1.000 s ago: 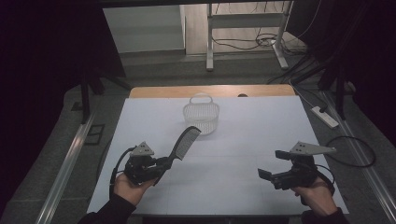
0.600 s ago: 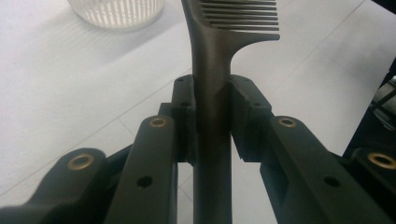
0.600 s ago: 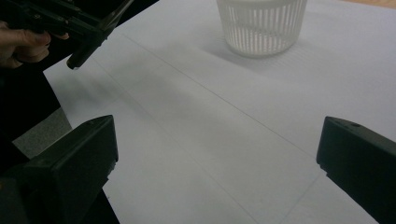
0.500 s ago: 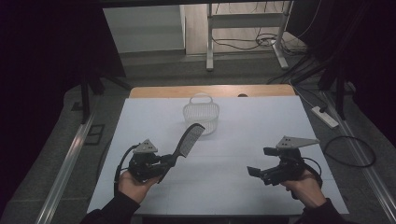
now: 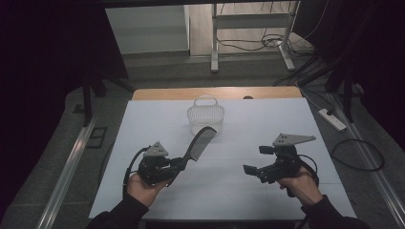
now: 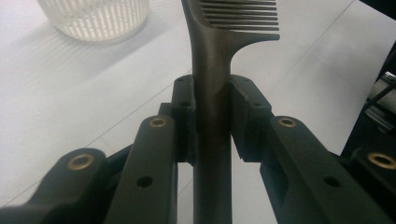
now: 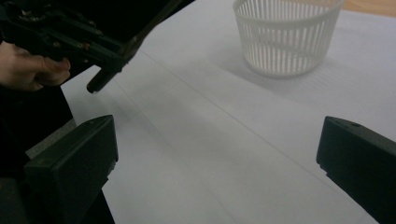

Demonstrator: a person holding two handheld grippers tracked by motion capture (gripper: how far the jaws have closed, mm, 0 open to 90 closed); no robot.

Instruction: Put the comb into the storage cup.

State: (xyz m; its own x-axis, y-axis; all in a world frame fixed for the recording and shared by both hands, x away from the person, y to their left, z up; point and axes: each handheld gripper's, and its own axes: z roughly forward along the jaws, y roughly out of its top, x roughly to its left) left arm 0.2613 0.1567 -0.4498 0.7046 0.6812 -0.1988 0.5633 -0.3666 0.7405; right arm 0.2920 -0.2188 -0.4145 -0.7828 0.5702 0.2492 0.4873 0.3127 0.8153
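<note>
No readable text, label or number anywhere.

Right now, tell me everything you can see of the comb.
The comb is dark, seemingly matte plastic, with a long plain handle and one row of fine parallel teeth. The left gripper is shut on its handle, pads pressing both sides. It is held above the white table, slanting up toward the white slatted basket, apart from it.
</note>
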